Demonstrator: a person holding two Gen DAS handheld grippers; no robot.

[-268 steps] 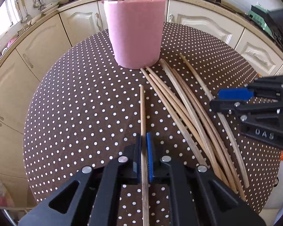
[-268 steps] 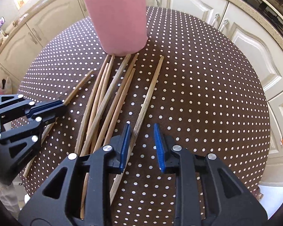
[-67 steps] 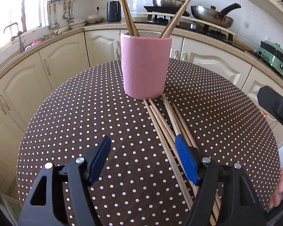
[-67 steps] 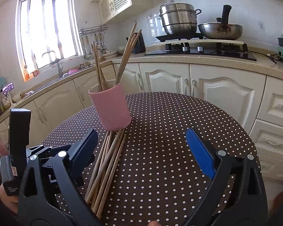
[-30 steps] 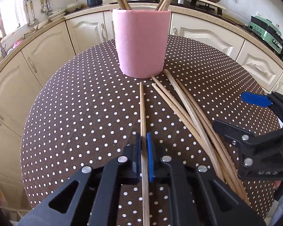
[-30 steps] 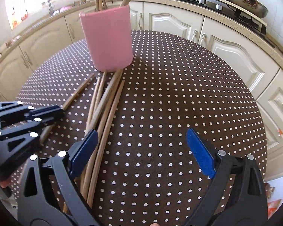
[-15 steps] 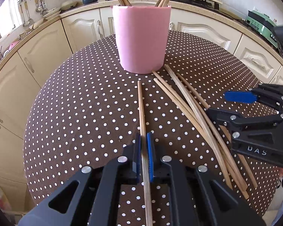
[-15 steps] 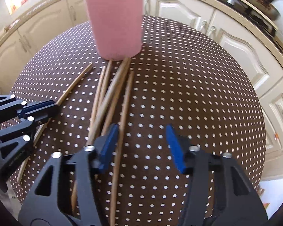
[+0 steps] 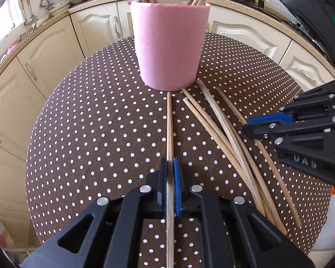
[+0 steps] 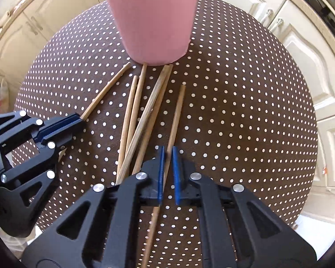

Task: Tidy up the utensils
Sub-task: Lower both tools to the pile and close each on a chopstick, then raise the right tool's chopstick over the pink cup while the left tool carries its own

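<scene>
Nearest the left wrist camera, the left gripper (image 9: 170,174) is clamped on a single chopstick (image 9: 170,131), which lies flat on the table (image 9: 96,134) and runs straight away from the jaws, its far tip ending just short of the base of the pink cup (image 9: 170,42). Nearest the right wrist camera, the right gripper (image 10: 167,156) has just been closing, and its blue pads now pinch another chopstick (image 10: 177,111), the outermost one on the right of the pile; this stick's long axis also runs roughly away from the jaws, leaning a little to the right, and its far end lies on the cloth short of the cup, apart from it. Beside it to the left, the loose chopsticks (image 10: 143,116) lie fanned and partly crossed on the brown cloth with white dots, their far ends gathered near or against the foot of the cup. More chopsticks stand in the cup, leaning outward over its rim. In the left wrist view the black body of the right gripper bears raised letters that read "DAS" (image 9: 306,162). Behind the table run cream cabinets (image 9: 93,26) beneath a counter.
</scene>
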